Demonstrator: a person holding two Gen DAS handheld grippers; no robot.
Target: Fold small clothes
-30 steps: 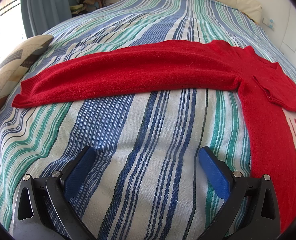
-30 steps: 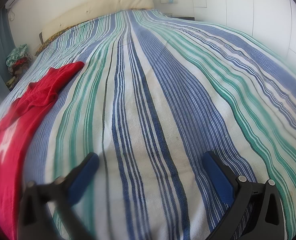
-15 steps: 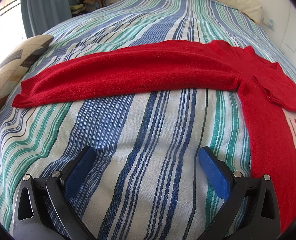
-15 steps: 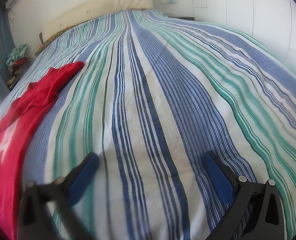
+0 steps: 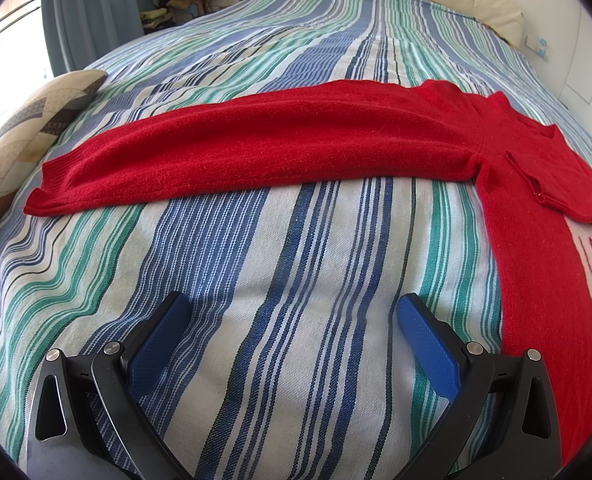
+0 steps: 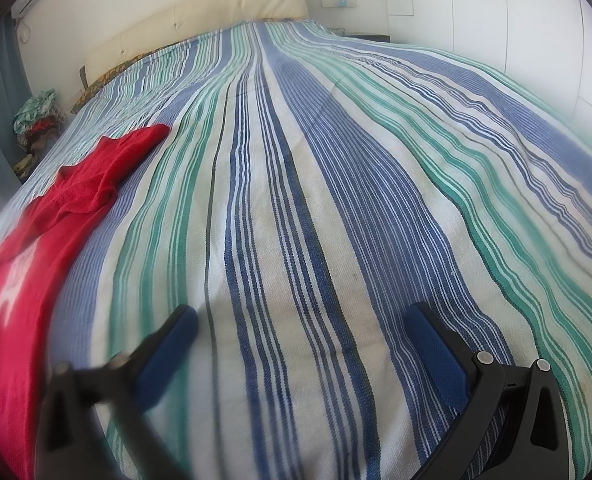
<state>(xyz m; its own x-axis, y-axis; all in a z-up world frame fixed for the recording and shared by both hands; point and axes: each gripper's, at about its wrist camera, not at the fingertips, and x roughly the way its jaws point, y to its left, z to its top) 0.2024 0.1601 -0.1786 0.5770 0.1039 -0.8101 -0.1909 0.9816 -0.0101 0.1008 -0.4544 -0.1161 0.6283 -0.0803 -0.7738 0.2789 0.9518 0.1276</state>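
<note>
The red sweater [image 5: 280,148] looks soft, light and floppy; take its sleeve cuff [image 5: 52,188]. The left gripper [image 5: 292,320] and right gripper [image 6: 300,332] are both spread wide, holding nothing, on the striped bedspread [image 6: 336,184] beside the sweater

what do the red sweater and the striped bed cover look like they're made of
Red sweater: looks like a soft knit, maybe wool or a wool-like yarn; the surface is matte and fuzzy, with a ribbed cuff at the sleeve end.

Striped bed cover: looks like woven cotton or a similar flat weave; the thread grid shows up close, matte, no pile.
</note>
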